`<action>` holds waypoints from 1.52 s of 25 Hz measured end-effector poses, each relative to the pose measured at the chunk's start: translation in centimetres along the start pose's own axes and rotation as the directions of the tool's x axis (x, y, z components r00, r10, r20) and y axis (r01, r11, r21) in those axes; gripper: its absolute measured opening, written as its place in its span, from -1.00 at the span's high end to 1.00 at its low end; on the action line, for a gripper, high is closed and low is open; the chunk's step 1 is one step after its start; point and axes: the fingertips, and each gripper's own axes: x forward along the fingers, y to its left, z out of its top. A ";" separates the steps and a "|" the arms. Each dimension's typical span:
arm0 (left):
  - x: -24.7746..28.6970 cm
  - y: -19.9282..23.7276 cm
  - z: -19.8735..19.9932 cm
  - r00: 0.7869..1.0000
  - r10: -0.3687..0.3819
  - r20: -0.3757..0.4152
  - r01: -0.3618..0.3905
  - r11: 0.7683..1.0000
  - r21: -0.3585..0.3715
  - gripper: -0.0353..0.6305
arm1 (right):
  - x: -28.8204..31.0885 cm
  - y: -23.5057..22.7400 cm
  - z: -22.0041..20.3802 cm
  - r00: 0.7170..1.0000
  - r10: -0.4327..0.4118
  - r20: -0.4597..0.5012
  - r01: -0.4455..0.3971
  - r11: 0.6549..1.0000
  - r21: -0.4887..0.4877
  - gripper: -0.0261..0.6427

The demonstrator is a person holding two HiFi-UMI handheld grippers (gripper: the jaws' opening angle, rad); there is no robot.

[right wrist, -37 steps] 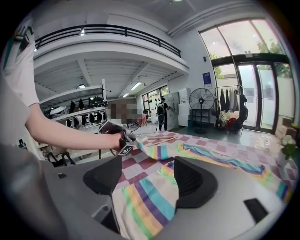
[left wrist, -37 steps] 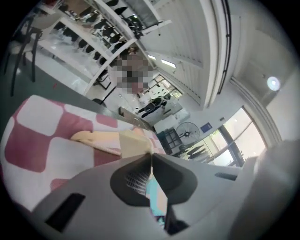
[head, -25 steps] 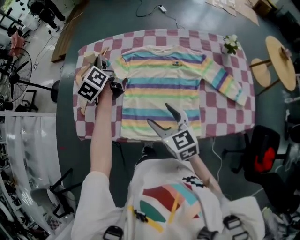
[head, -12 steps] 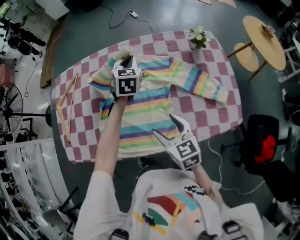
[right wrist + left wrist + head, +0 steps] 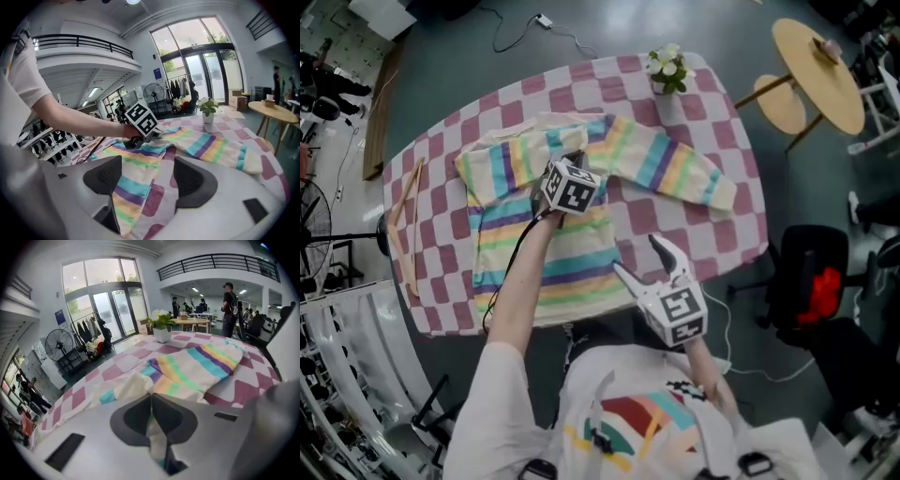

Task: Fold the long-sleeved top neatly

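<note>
The striped long-sleeved top [image 5: 572,267] lies flat on the checkered tablecloth [image 5: 727,234]. Its left sleeve [image 5: 511,159] is pulled inward across the chest, and my left gripper [image 5: 567,161] is shut on the cuff. In the left gripper view the pale cuff fabric [image 5: 154,437] is pinched between the shut jaws of that gripper [image 5: 151,397]. The right sleeve [image 5: 675,169] stretches out towards the table's right side. My right gripper [image 5: 645,262] hovers open above the hem's right corner; in its own view that gripper [image 5: 147,174] stands empty over the striped hem [image 5: 129,187].
A small potted plant [image 5: 666,67] stands at the table's far edge. Wooden sticks [image 5: 401,225] lie along the left edge. Round wooden side tables [image 5: 816,61] and a black chair [image 5: 811,291] stand to the right. A cable [image 5: 502,281] trails from the left gripper.
My left gripper has swung from the table's left side to over the chest, dragging the left sleeve across the top. The right gripper stays open near the hem.
</note>
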 end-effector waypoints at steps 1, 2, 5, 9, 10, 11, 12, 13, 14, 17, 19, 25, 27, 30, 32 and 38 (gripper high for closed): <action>0.2 -0.3 -0.3 1.000 0.001 -0.010 -0.001 1.000 0.017 0.85 | 0.0 -0.3 0.0 1.000 -0.004 0.003 0.004 1.000 0.009 -0.11; 0.4 -0.5 -0.5 1.000 0.002 -0.016 -0.001 0.999 0.033 0.85 | 0.0 -0.5 -0.1 1.000 -0.007 0.004 0.007 1.000 0.017 -0.11; 0.7 -0.8 -0.8 1.000 -0.001 -0.028 0.003 0.998 0.057 0.85 | 0.0 -0.7 -0.2 1.000 0.002 -0.002 -0.002 1.000 0.015 -0.11; 1.2 -1.5 -1.2 0.999 -0.014 -0.040 0.017 0.998 0.069 0.85 | 0.0 -0.6 -0.6 1.000 0.009 0.003 -0.009 1.000 0.013 -0.11; 1.3 -1.9 -1.2 0.999 -0.031 -0.041 0.034 0.997 0.063 0.79 | -0.1 -0.5 -0.7 1.000 0.010 0.001 -0.010 1.000 0.011 -0.11; 1.2 -2.5 -1.0 0.998 -0.051 -0.038 0.053 0.997 0.059 0.60 | -0.1 -0.5 -0.7 1.000 0.012 -0.003 -0.012 1.000 0.008 -0.11; 1.0 -3.1 -0.7 0.997 -0.066 -0.030 0.068 0.996 0.060 0.43 | -0.2 -0.4 -0.7 1.000 0.015 -0.004 -0.015 1.000 0.005 -0.11; 0.6 -3.6 -0.1 0.997 -0.075 -0.016 0.076 0.995 0.070 0.40 | -0.4 -0.3 -0.6 1.000 0.018 -0.004 -0.018 1.000 0.004 -0.11; 0.1 -4.2 0.7 0.997 -0.080 0.003 0.079 0.993 0.089 0.37 | -0.5 -0.3 -0.6 1.000 0.022 -0.001 -0.022 1.000 0.002 -0.11; -1.1 -7.3 4.4 0.991 -0.106 0.078 0.088 0.975 0.206 0.37 | -0.9 -0.8 -0.6 1.000 0.009 0.028 -0.009 1.000 0.014 -0.11; -1.7 -10.9 8.0 0.976 -0.165 0.139 0.112 0.938 0.330 0.37 | -1.3 -1.7 -0.8 0.997 -0.041 0.064 0.037 0.998 0.058 -0.11; -2.6 -25.5 14.5 0.898 -0.397 0.189 0.193 0.742 0.642 0.37 | -4.7 -5.2 -3.0 0.987 -0.140 0.073 0.128 0.981 0.149 -0.11; -1.8 -29.7 13.8 0.884 -0.449 0.131 0.229 0.660 0.716 0.37 | -6.3 -6.9 -4.3 0.975 -0.203 0.090 0.182 0.962 0.206 -0.11; -0.6 -33.9 12.2 0.872 -0.488 0.042 0.290 0.582 0.760 0.37 | -9.2 -10.1 -6.7 0.947 -0.307 0.093 0.271 0.920 0.283 -0.11; -0.1 -35.6 11.4 0.871 -0.491 -0.005 0.312 0.545 0.779 0.37 | -11.2 -12.2 -8.4 0.924 -0.372 0.087 0.326 0.887 0.326 -0.11; 1.5 -36.9 10.5 0.908 -0.412 -0.083 0.308 0.519 0.797 0.57 | -15.3 -15.4 -11.3 0.871 -0.485 0.070 0.410 0.800 0.438 -0.11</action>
